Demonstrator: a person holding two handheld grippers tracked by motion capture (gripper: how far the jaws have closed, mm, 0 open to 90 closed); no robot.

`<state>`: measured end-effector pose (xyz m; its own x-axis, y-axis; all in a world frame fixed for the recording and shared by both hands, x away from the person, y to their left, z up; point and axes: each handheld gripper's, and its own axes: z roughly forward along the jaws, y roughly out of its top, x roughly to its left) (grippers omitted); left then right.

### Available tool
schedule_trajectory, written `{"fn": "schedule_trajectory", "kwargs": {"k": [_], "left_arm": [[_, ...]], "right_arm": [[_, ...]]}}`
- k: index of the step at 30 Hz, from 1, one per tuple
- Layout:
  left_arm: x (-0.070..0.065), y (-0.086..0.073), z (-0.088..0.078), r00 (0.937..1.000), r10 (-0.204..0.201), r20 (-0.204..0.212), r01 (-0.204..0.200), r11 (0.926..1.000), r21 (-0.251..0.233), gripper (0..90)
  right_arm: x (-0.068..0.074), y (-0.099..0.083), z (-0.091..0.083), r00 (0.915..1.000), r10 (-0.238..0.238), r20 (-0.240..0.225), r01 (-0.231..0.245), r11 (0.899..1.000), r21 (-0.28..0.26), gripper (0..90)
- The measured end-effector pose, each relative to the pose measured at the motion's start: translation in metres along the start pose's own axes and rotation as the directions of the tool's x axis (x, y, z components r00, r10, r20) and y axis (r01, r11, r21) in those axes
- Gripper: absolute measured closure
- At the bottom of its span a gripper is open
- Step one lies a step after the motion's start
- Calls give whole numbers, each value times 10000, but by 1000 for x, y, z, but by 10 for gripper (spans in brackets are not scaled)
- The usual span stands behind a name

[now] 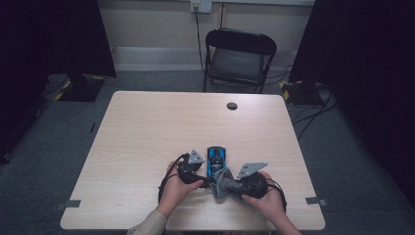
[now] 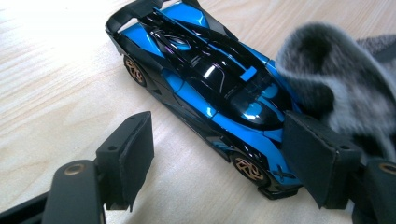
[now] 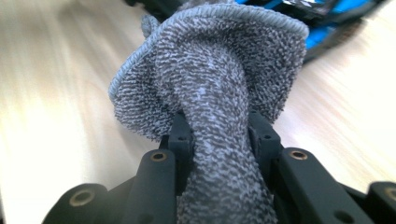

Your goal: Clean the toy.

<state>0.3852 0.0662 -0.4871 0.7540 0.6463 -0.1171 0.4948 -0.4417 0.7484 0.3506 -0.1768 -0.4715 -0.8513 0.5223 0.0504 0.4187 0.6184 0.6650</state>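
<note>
We note the toy car (image 1: 216,159), blue and black with bronze wheels, on the table (image 1: 147,132) near its front edge, a little right of centre, nose pointing away from the person. In the left gripper view, the car (image 2: 205,88) runs from 11 o'clock down to 4 o'clock.

The cloth (image 1: 223,182), grey terry, lies bunched at 6 o'clock of the car and touches its near end. The right gripper (image 1: 230,185) pinches the cloth (image 3: 219,93) tight between its jaws.

The left gripper (image 1: 208,180), at 7 o'clock of the car, has jaws spread; one pad (image 2: 317,158) sits against the car's near corner, the other (image 2: 130,154) stands clear over bare wood.
</note>
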Motion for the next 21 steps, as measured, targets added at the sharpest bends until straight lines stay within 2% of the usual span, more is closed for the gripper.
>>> {"fn": "schedule_trajectory", "kwargs": {"k": [7,8,10,13,16,19,21], "left_arm": [[-1,0,0,10000,5,-59,-5,10000,1,259],[-1,0,0,10000,11,-47,-11,10000,30,259],[0,0,0,10000,-43,-31,43,10000,8,257],[0,1,0,10000,-58,-46,58,10000,33,254],[-1,1,0,10000,-82,-53,82,10000,33,254],[-1,0,0,9999,-109,16,109,9999,-20,258],[-1,-1,0,9998,-191,25,191,9998,-52,264]], "right_arm": [[-14,-8,-9,9971,413,633,-411,9991,-41,686],[-15,-8,-11,9971,421,632,-419,9991,-43,685],[-14,-6,-16,9992,248,323,-243,9996,-169,685],[1,2,-19,9994,-321,-131,317,9990,-321,685],[23,12,-13,9933,-877,-758,844,9954,-456,685],[39,18,3,9867,-1261,-1031,1226,9917,-394,683],[43,18,13,9865,-1339,-947,1328,9910,-179,682]]}}
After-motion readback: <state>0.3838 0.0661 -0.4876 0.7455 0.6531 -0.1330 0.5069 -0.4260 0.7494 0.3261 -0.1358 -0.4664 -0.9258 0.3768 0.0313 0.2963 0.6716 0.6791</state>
